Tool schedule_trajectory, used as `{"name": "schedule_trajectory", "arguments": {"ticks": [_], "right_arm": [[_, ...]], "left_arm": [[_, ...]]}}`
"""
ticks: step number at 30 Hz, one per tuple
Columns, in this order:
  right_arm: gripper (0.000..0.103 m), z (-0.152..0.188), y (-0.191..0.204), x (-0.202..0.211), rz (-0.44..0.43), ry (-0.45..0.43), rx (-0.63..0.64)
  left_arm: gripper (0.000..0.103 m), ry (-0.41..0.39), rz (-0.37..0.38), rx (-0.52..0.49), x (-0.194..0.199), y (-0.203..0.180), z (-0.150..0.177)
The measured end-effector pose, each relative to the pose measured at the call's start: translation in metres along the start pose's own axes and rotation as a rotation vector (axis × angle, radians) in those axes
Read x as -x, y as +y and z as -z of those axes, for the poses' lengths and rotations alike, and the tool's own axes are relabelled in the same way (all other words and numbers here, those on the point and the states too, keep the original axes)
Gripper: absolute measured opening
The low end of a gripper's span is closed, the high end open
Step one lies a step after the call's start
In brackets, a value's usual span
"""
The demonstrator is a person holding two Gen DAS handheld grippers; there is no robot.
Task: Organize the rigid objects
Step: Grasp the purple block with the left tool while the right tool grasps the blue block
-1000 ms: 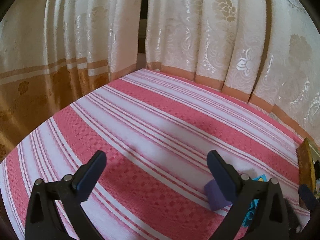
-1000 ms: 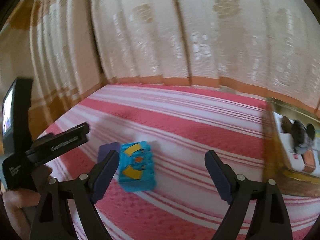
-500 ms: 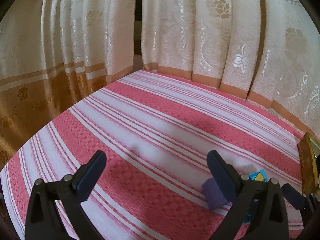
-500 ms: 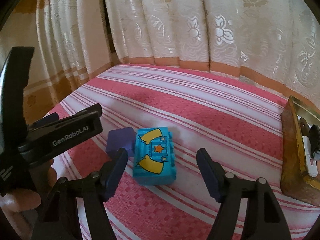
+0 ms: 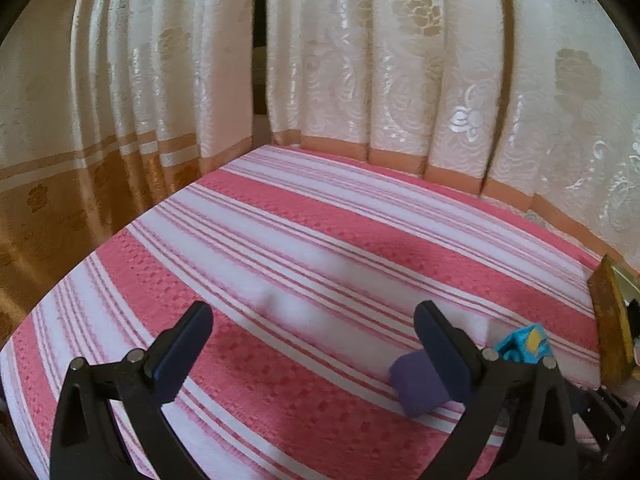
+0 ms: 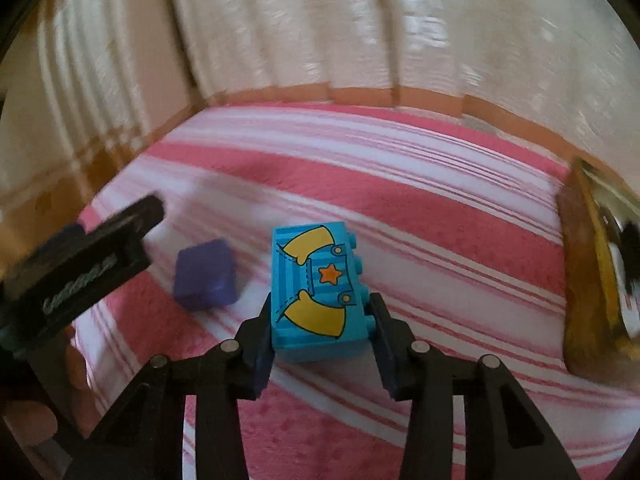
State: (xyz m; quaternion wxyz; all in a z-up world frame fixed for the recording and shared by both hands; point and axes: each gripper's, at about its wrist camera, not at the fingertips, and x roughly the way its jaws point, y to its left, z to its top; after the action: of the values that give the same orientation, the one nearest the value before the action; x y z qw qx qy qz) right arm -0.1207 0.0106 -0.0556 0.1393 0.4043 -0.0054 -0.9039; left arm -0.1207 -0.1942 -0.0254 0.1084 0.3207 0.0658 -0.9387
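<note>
Striped pink-and-white tablecloth [image 5: 304,248], curtains behind — left view: the left gripper [image 5: 312,332] hovers with jaws spread wide, holding nothing, the purple block [image 5: 416,384] just inside its right finger.

Right view: the right gripper [image 6: 320,320] has pinched the blue brick [image 6: 316,292] near its rear end only — judged risk: it pivots or slips out, dropping beside the purple block [image 6: 205,274], short of the wooden tray [image 6: 588,264] well right of the brick.

The right wrist view is smeared by motion. The tray [image 6: 580,264] is cut off at the right edge, its contents unreadable. The left tongs [image 5: 316,340] half cover the purple block [image 5: 416,384].
</note>
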Motion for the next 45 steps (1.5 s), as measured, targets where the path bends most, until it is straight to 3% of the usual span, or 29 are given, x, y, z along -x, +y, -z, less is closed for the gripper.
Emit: {"name": "schedule_trajectory", "arguments": {"ticks": [6, 11, 16, 17, 18, 22, 23, 24, 25, 33, 37, 45], "right_arm": [[0.045, -0.001, -0.026, 0.024, 0.085, -0.135, -0.089], [0.045, -0.003, -0.029, 0.033, 0.127, -0.181, -0.085], [0.046, -0.004, -0.03, 0.033, 0.123, -0.178, -0.079], [0.046, -0.004, -0.03, 0.033, 0.122, -0.175, -0.08], [0.046, -0.004, -0.03, 0.032, 0.121, -0.171, -0.081], [0.046, -0.004, -0.031, 0.03, 0.116, -0.158, -0.088], [0.046, -0.004, -0.031, 0.03, 0.115, -0.156, -0.089], [0.046, -0.004, -0.031, 0.03, 0.115, -0.155, -0.091], [0.046, -0.004, -0.031, 0.029, 0.115, -0.156, -0.093], [0.046, -0.004, -0.033, 0.038, 0.12, -0.205, -0.107], [0.046, -0.003, -0.031, 0.047, 0.153, -0.269, -0.086], [0.046, -0.002, -0.031, 0.054, 0.17, -0.3, -0.07]], "left_arm": [[0.102, 0.037, 0.162, -0.11, -0.001, -0.032, 0.006], [0.102, 0.127, 0.121, -0.127, -0.019, -0.043, 0.006], [0.091, 0.175, 0.044, -0.162, -0.028, -0.051, 0.009], [0.084, 0.186, 0.037, -0.169, -0.029, -0.053, 0.011], [0.079, 0.221, 0.038, -0.176, -0.035, -0.056, 0.012], [0.072, 0.237, 0.085, -0.135, -0.035, -0.049, 0.011], [0.063, 0.234, 0.086, -0.133, -0.034, -0.049, 0.012], [0.044, 0.225, 0.091, -0.133, -0.032, -0.049, 0.011], [0.039, 0.22, 0.092, -0.133, -0.031, -0.05, 0.011], [0.039, 0.188, 0.116, -0.066, -0.025, -0.039, 0.011], [0.039, 0.098, 0.083, -0.04, -0.009, -0.035, 0.01], [0.039, -0.026, 0.049, -0.038, 0.012, -0.038, 0.009]]}}
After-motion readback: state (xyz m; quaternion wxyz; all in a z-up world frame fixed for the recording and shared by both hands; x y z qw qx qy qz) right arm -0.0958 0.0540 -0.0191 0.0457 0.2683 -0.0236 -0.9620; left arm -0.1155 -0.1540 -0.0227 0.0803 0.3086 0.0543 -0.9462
